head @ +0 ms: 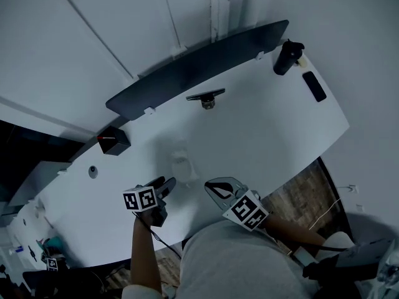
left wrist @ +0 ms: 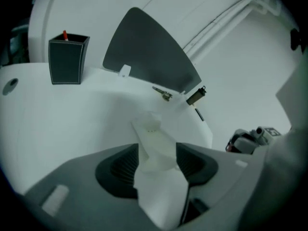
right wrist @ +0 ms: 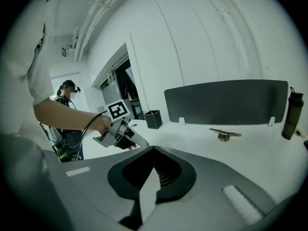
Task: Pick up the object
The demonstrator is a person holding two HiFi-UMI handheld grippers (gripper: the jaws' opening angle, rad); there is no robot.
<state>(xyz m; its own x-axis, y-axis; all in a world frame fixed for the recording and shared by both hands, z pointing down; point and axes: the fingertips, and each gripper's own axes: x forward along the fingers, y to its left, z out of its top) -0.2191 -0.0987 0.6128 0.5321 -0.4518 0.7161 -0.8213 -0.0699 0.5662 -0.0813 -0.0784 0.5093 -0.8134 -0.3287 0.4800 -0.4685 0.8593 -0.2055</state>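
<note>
Left gripper view shows a white, angular, matte object (left wrist: 156,150)

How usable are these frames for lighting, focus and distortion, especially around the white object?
Head view: dim and blue-tinted, so the white object barely separates from the white table. Left gripper view: strong fisheye bending and dark corners, with the same white object close to the lens and soft. Right gripper view: brighter, ringed by a round black vignette, and the sharpest of the three.
</note>
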